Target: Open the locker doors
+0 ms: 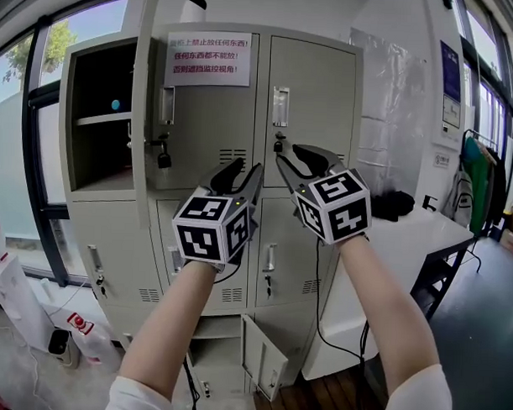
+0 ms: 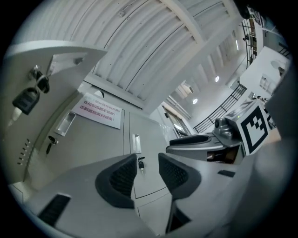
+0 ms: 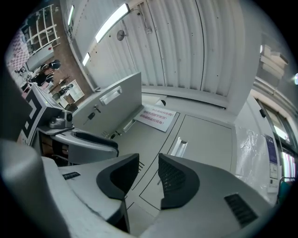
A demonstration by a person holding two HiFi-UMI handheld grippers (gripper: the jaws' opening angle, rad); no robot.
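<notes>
head view, left gripper [image 1: 249,167] and right gripper [image 1: 287,152] part-open, empty, before locker [image 1: 316,76]

Bright, even daylight; heavy fisheye distortion

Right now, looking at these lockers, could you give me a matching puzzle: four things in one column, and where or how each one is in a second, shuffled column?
Things:
1. top-left locker door
2. top-right locker door
3. red-lettered notice
4. green garment

Place or state:
A. hanging at the far right
B. shut, with a key in it
C. swung open
D. stuck on the top middle door

Pairs: 1-C, 2-B, 3-D, 4-A.
</notes>
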